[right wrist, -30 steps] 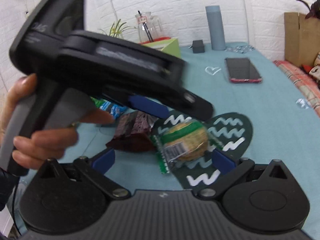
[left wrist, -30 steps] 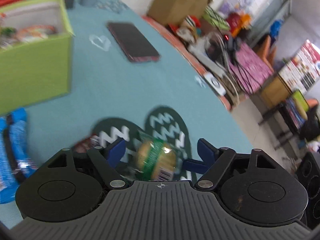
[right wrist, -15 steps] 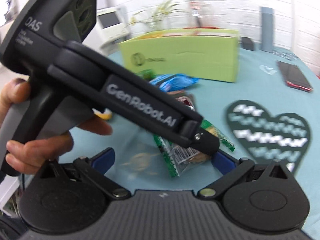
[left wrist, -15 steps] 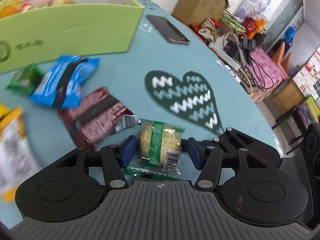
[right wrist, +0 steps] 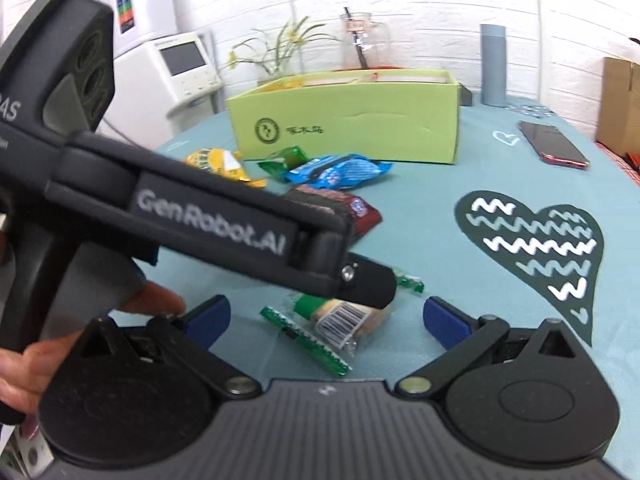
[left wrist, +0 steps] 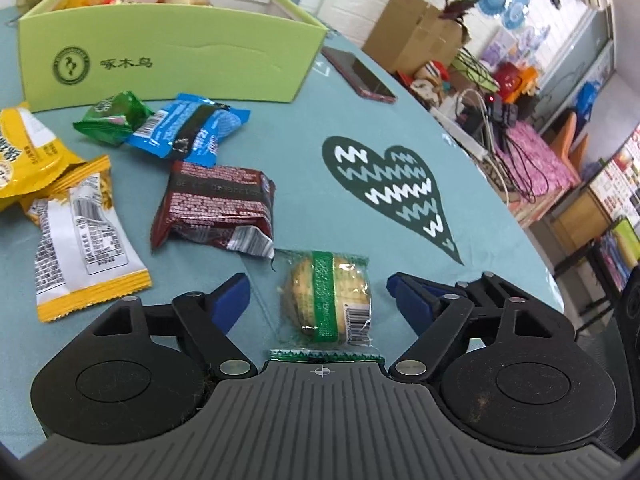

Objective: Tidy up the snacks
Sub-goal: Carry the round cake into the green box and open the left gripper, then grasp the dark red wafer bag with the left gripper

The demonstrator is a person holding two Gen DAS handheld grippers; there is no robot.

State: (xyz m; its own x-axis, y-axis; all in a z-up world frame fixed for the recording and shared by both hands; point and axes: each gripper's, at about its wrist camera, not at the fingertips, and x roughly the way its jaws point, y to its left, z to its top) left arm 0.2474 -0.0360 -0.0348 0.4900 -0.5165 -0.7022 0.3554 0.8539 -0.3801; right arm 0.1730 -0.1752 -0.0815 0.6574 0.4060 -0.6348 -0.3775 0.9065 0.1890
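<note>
Two hand-held grippers spread | left hand-held gripper jaws just opened, green-banded biscuit pack lay loose between them on bench | right hand-held gripper empty | I judged: re-centre, pinch biscuit body, carry to green box.

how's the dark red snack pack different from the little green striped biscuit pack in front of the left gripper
The dark red pack is opaque foil; the biscuit pack is clear with a green band, the round biscuit showing. The red pack is larger. It lies farther out; the biscuit pack sits between the left gripper's open fingers. Both lie flat on the teal cloth.
</note>
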